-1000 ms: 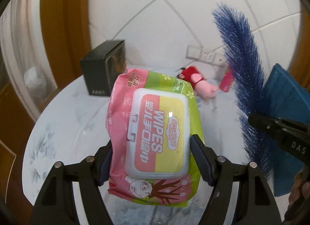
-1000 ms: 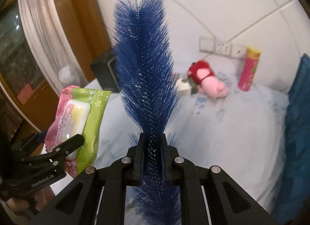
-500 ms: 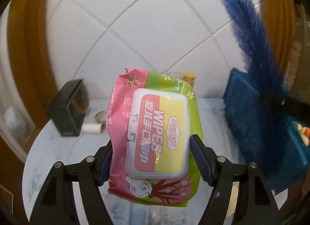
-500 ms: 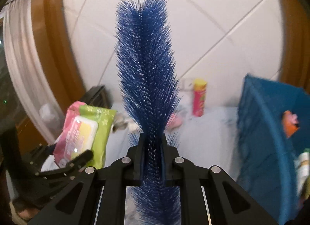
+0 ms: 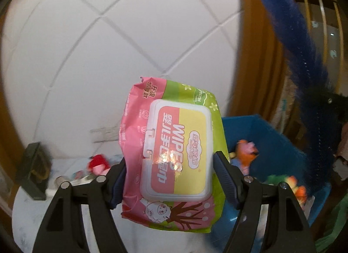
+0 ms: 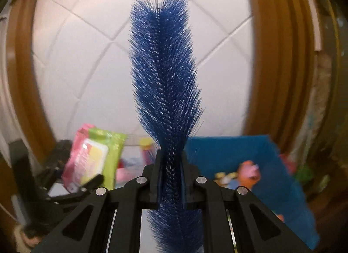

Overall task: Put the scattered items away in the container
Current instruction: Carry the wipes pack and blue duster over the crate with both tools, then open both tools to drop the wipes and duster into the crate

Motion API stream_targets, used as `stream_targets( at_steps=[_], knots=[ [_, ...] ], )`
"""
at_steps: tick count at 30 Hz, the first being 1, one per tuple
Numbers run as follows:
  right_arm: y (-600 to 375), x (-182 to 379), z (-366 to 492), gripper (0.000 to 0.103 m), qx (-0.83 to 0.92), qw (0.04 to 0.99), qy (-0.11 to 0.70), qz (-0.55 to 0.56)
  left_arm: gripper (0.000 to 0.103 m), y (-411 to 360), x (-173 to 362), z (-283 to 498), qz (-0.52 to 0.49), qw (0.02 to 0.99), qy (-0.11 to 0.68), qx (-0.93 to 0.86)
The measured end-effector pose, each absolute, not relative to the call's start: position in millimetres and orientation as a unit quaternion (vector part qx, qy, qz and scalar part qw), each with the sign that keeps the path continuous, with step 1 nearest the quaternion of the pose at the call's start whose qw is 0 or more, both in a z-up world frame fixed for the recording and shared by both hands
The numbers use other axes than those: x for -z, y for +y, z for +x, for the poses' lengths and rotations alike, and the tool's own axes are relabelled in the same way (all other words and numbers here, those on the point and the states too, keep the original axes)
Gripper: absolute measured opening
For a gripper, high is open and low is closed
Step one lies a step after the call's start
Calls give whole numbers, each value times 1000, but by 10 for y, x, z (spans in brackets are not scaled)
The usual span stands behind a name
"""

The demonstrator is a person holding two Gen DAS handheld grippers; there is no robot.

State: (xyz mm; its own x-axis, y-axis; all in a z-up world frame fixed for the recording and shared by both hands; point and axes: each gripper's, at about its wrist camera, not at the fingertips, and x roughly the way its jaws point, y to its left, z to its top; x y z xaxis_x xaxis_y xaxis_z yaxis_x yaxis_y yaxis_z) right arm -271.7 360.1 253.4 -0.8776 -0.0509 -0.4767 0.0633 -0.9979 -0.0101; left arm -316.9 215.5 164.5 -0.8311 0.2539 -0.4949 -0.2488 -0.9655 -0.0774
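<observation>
My left gripper (image 5: 171,166) is shut on a pink and green pack of wet wipes (image 5: 174,155) and holds it up in the air, left of the blue container (image 5: 271,139). My right gripper (image 6: 170,157) is shut on a blue bristle brush (image 6: 165,83) that stands upright. The brush also shows in the left wrist view (image 5: 304,74), over the container. In the right wrist view the container (image 6: 228,150) lies right of the brush, with several toys inside, and the wipes pack (image 6: 93,157) is at the left.
A white round table (image 5: 28,213) holds a black box (image 5: 32,174), a red and pink plush toy (image 5: 97,163) and small items near the wall. A pink and yellow tube (image 6: 145,150) stands behind the brush. White tiled wall and brown wooden frames stand behind.
Both grippers have swung to the right with their loads. The blue container has come further into both views, and the black box has slid to the left edge.
</observation>
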Motion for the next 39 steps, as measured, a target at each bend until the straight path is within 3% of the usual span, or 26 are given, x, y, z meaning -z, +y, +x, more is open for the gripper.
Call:
stream_targets(
  at_steps=[10,23,28,30,33,39],
  knots=[
    [5032,-2473,-3018,13,950,-32,17,309,72,3887,-1674,-3358,-299,177,23,-938],
    [5668,-1789,-3375,16,926,-17,-14,377,73,4572,-1142,-3672,-364,166,50,-915],
    [5768,-1685,-3478,42,924,-18,-24,382,85,4525,-1060,-3703,-366,148,53,-917],
    [5788,-1675,-3494,51,924,-19,-24,382,100,4503,-1094,-3659,-359,145,56,-920],
    [5773,-1678,-3515,70,924,-19,-22,381,102,4348,-1021,-3759,-350,144,63,-924],
    [5734,-1724,-3468,98,928,-36,-20,369,102,4352,-1182,-3562,-343,150,63,-925]
  ],
)
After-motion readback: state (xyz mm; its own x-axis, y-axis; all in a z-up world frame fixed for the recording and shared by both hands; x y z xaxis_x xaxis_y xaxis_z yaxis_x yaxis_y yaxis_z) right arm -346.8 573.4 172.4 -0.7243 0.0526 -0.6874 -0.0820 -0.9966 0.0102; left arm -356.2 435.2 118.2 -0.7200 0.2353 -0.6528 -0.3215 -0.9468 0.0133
